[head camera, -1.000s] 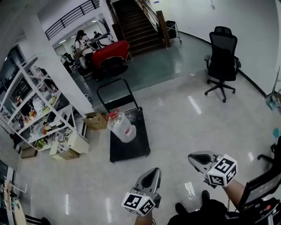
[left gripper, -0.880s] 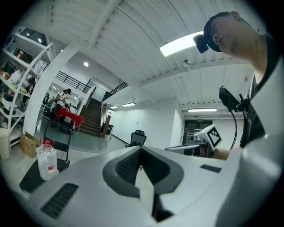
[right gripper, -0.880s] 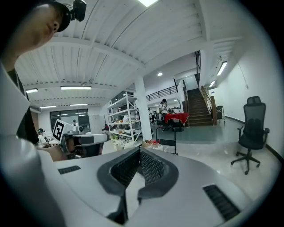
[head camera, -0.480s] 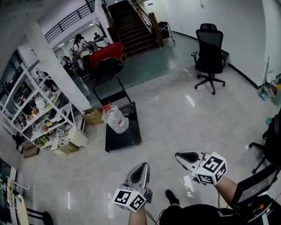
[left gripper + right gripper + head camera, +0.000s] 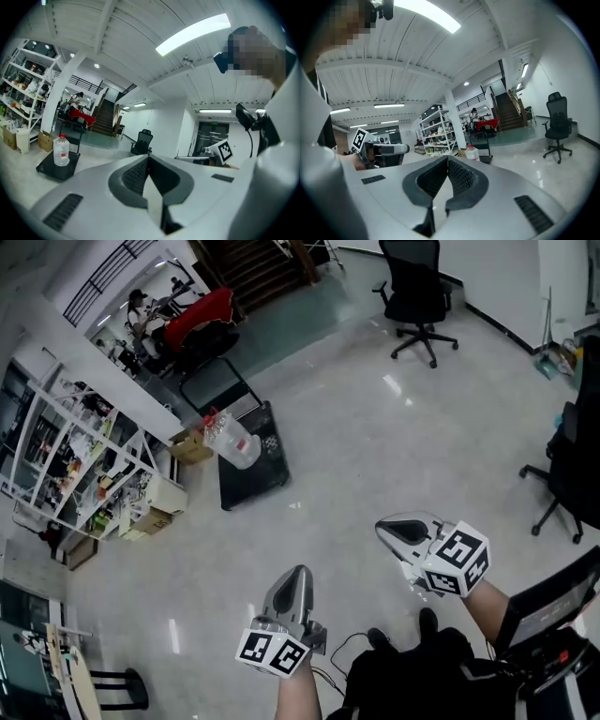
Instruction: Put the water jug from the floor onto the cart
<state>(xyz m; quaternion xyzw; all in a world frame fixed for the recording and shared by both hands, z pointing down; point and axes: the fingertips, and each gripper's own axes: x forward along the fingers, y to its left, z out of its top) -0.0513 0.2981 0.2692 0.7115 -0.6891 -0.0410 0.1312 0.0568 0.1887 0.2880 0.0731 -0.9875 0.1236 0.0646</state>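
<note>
The clear water jug with a red cap stands on the black flat cart, far ahead of me at upper left. The left gripper view shows the jug on the cart small and distant, and so does the right gripper view, with the jug just past the jaws. My left gripper and right gripper are held low near my body, side by side, both shut and empty. Each gripper view shows its jaws pressed together, left gripper, right gripper.
A black office chair stands at the back right and another chair at the right edge. White shelving and cardboard boxes line the left wall. A red-covered table and a seated person are behind the cart.
The cart and jug have shrunk and slid toward the upper left of the head view as I back away across the floor. Both grippers stay shut and empty.
</note>
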